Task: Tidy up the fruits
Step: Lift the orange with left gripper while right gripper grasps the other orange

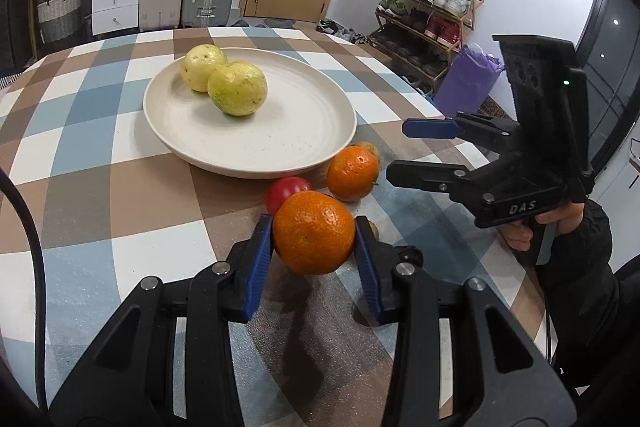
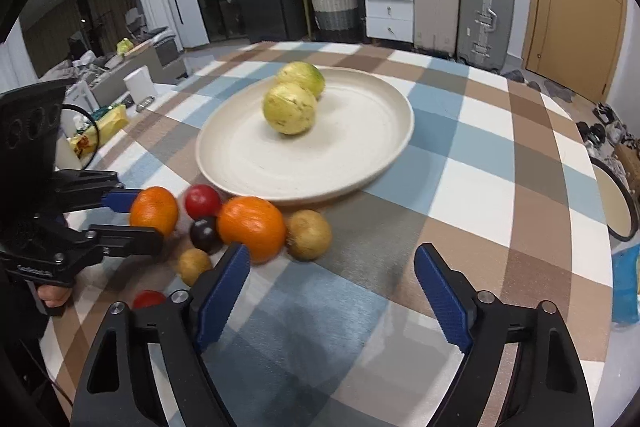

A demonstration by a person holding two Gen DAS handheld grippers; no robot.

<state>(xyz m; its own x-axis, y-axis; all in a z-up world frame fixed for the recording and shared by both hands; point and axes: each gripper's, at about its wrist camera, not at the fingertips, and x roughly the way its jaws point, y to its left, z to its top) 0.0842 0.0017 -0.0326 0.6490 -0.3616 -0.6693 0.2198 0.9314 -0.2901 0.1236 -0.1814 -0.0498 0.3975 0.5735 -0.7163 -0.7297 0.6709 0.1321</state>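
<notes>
My left gripper [image 1: 314,227] is shut on an orange [image 1: 314,233]; both blue pads press its sides, and the right wrist view shows the same orange [image 2: 154,209] in the left gripper [image 2: 146,219]. A second orange [image 1: 352,173] [image 2: 252,227] lies by the plate's near rim. My right gripper [image 2: 332,251] [image 1: 396,151] stands open with nothing between its pads, and that orange is just beyond its left fingertip. The cream plate [image 1: 280,131] [image 2: 320,155] holds two yellow-green guavas [image 1: 237,89] [image 2: 289,109].
Loose fruit clusters near the oranges: a red one [image 2: 202,201], a dark plum [image 2: 204,233], two brownish ones [image 2: 308,235] [image 2: 194,265] and another red one [image 2: 148,299]. The checked tablecloth [image 2: 480,187] ends at the table's right edge. A shoe rack [image 1: 428,15] stands beyond the table.
</notes>
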